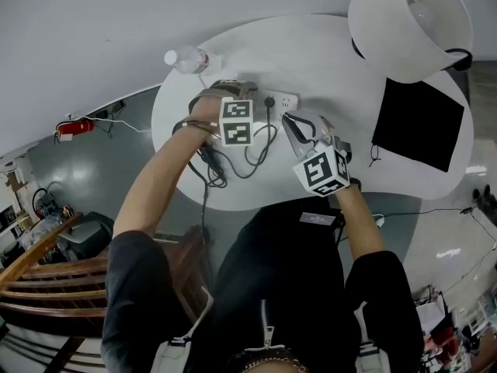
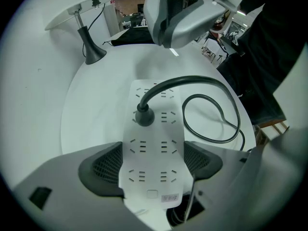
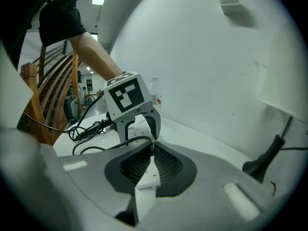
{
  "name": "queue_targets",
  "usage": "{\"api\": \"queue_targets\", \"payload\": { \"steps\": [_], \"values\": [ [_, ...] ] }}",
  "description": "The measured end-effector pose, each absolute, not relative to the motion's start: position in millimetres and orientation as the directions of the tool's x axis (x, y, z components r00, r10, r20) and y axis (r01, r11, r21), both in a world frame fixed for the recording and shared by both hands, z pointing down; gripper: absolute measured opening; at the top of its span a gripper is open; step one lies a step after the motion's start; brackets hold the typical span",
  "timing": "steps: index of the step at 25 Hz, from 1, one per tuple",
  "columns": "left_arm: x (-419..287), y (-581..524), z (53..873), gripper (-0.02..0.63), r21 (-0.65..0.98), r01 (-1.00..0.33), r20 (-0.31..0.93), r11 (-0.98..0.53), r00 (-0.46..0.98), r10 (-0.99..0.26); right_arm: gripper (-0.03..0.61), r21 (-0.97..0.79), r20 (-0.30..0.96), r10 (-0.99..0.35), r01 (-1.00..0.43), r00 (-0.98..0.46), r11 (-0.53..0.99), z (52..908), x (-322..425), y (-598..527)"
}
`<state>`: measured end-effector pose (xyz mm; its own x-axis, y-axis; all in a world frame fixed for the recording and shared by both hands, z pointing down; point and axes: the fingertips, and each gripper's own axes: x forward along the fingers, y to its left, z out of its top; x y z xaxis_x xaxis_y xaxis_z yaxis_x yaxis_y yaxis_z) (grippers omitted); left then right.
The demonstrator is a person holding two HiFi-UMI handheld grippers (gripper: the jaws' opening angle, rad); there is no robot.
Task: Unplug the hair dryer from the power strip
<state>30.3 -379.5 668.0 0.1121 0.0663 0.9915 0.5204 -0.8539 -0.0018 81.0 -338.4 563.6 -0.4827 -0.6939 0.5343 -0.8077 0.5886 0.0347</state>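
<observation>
A white power strip (image 2: 154,143) lies on the round white table (image 1: 233,45). My left gripper (image 2: 153,165) is shut on its near end, one pad on each long side. A black plug (image 2: 144,115) sits in one socket, and its black cable (image 2: 211,107) loops off to the right. In the head view my left gripper (image 1: 242,93) is at the left end of the strip (image 1: 279,99). My right gripper (image 1: 289,123) points at it from the right. Its jaws (image 3: 151,146) are shut just above the strip, holding nothing that I can see. No hair dryer is visible.
A water bottle (image 1: 189,59) stands at the table's far left. A white lamp shade (image 1: 408,22) hangs over the right side, its black base (image 2: 91,52) on the table. A black mat (image 1: 419,123) lies at the right. Tangled cable (image 1: 213,162) runs off the near edge.
</observation>
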Motion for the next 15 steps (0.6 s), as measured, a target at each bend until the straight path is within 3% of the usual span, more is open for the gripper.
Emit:
{"api": "queue_targets", "payload": {
  "steps": [4, 15],
  "values": [
    [30, -380, 669, 0.382, 0.011, 0.52, 0.992, -0.854, 0.101, 0.074, 0.075, 0.014, 0.534, -0.67, -0.786, -0.517, 0.618, 575, 77, -346],
    [30, -380, 670, 0.382, 0.041, 0.526, 0.992, -0.85, 0.081, 0.098, 0.106, 0.027, 0.561, -0.623, -0.74, -0.545, 0.672, 597, 54, -372]
  ]
}}
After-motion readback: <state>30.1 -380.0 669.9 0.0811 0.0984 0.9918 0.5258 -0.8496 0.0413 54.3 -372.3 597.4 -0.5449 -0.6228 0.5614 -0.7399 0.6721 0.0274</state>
